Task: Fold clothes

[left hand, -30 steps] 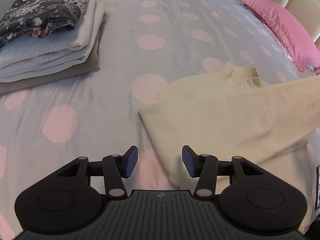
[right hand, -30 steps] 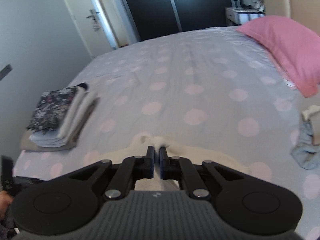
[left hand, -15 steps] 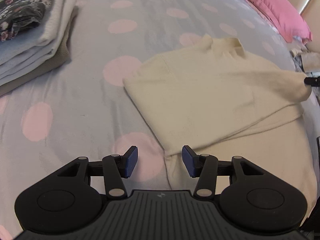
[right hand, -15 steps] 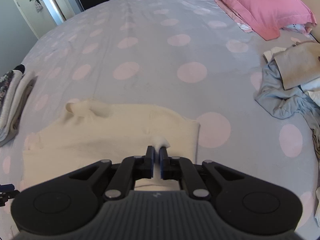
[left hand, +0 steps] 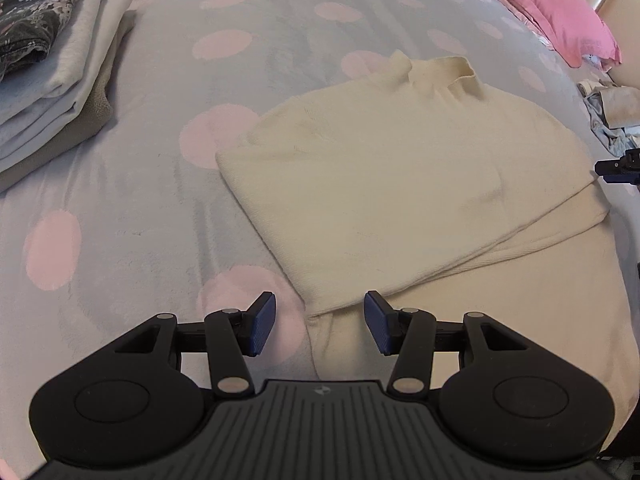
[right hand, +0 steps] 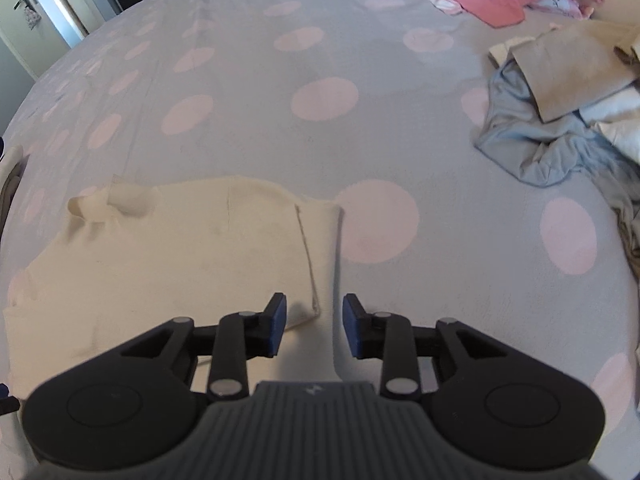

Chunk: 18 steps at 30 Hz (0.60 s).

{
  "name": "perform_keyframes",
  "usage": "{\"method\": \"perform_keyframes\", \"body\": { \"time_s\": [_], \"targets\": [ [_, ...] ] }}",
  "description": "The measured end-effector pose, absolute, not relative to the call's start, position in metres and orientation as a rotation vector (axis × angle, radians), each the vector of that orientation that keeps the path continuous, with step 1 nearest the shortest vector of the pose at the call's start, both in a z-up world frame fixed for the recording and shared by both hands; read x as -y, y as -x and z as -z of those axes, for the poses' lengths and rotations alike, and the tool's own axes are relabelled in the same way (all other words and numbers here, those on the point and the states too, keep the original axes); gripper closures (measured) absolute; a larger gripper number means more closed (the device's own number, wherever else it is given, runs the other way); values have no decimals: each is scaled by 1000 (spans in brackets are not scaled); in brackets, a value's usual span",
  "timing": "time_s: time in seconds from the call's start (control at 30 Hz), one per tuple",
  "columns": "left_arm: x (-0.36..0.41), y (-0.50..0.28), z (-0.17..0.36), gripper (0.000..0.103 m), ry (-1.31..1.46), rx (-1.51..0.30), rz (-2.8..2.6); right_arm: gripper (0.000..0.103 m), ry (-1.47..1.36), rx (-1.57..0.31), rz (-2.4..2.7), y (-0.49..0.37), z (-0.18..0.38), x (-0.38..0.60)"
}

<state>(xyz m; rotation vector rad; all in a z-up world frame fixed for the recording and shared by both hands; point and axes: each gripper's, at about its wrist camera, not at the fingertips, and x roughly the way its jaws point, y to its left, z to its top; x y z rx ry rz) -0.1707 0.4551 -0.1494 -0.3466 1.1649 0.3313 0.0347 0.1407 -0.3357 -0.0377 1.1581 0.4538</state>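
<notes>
Sweater (left hand: 392,168), cream, lies flat mid-bed (left hand: 152,208) with both sleeves folded across its body and the collar toward the pink pillow (left hand: 552,8). No writing is legible anywhere. Beyond the sweater's collar the dotted cover is open room. A folded stack (left hand: 52,80) sits beyond its left edge, loose laundry (right hand: 560,120) beyond its right. Left gripper (left hand: 320,326) hangs unclenched over the sweater's near edge. Right gripper (right hand: 314,330) is opening over the right edge, pads clear of the cloth.
</notes>
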Motion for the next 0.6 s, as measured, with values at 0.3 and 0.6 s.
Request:
{"method": "perform_keyframes", "body": {
  "time_s": [0.3, 0.6],
  "targets": [
    [-447, 171, 153, 51, 262, -1209, -297, 95, 22, -1168, -456, -34, 343, -146],
    [-440, 168, 152, 92, 204, -1192, -296, 97, 125, -1105, -471, -22, 325, -159]
  ]
}}
